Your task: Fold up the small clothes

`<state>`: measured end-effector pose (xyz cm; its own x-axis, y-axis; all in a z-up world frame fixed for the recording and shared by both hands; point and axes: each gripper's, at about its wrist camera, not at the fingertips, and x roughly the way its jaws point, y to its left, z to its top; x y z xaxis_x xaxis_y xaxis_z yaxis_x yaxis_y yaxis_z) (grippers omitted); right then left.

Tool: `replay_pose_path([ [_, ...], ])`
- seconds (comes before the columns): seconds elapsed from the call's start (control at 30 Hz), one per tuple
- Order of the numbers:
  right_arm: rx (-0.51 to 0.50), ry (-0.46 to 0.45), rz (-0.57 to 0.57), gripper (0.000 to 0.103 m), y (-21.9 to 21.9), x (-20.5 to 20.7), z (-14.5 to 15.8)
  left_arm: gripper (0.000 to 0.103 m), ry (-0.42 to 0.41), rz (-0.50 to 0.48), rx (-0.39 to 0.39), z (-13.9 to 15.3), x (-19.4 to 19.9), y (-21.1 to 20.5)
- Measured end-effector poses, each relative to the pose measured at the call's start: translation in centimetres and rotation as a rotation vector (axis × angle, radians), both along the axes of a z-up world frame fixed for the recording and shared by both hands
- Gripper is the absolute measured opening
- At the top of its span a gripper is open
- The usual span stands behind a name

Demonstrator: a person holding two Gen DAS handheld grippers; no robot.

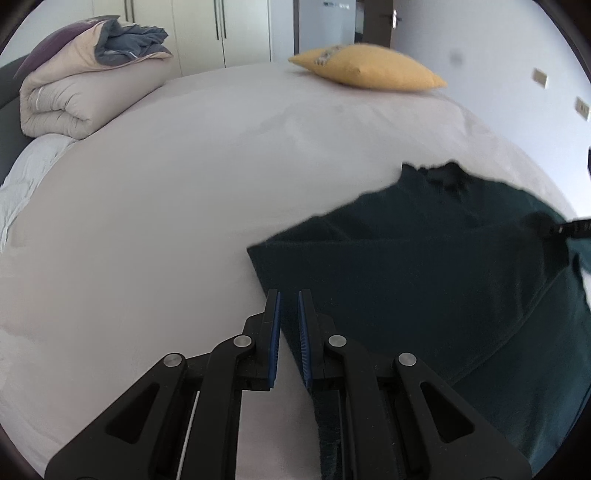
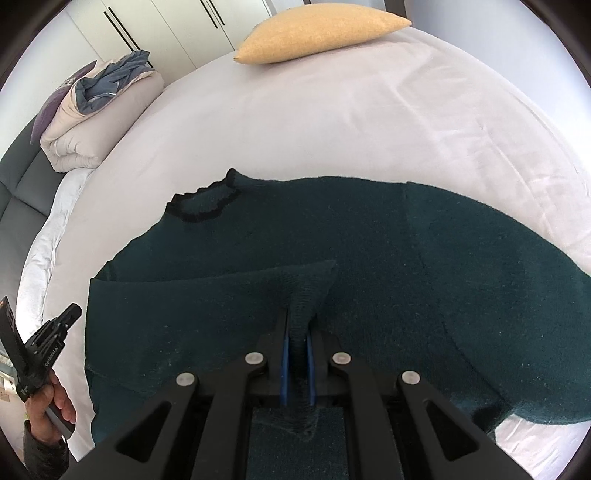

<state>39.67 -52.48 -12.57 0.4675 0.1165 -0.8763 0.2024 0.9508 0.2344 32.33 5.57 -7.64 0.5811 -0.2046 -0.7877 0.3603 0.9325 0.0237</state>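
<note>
— One dark green sweater (image 2: 369, 258) lies spread on the near half of the pale bed sheet (image 2: 332, 122), black-trimmed collar to the far left.

— And the grippers?

— Right gripper (image 2: 296, 332) is clamped on a pinched-up fold. Left gripper (image 1: 289, 325), at the sweater's left edge, is nearly closed, fabric running between its fingers. Yellow pillow (image 2: 317, 33) far back.

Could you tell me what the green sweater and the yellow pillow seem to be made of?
Sweater: looks like a wool-type knit, matte and fuzzy, with ribbing where the right gripper pinches it. Pillow: likely woven cloth, matte with a grainy texture; the fibre cannot be told.
</note>
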Motion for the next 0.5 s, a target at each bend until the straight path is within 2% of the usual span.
replay_pose_path([
  [0.1,-0.003,0.032,-0.017,0.008,-0.5,0.5,-1.7,0.009,0.027,-0.007,0.033,-1.2,0.1,-0.5],
  [0.23,-0.033,0.010,-0.011,0.009,0.0,0.3,-2.0,0.009,0.025,-0.016,0.094,-2.5,-0.2,-1.1],
  [0.4,-0.067,0.005,0.009,0.018,0.6,-0.5,-1.6,0.009,-0.009,-0.029,0.172,-3.4,-0.6,-2.2],
  [0.5,-0.053,0.002,-0.042,0.024,-0.3,-1.6,-0.7,0.009,-0.038,-0.041,0.249,-3.6,-1.1,-3.2],
])
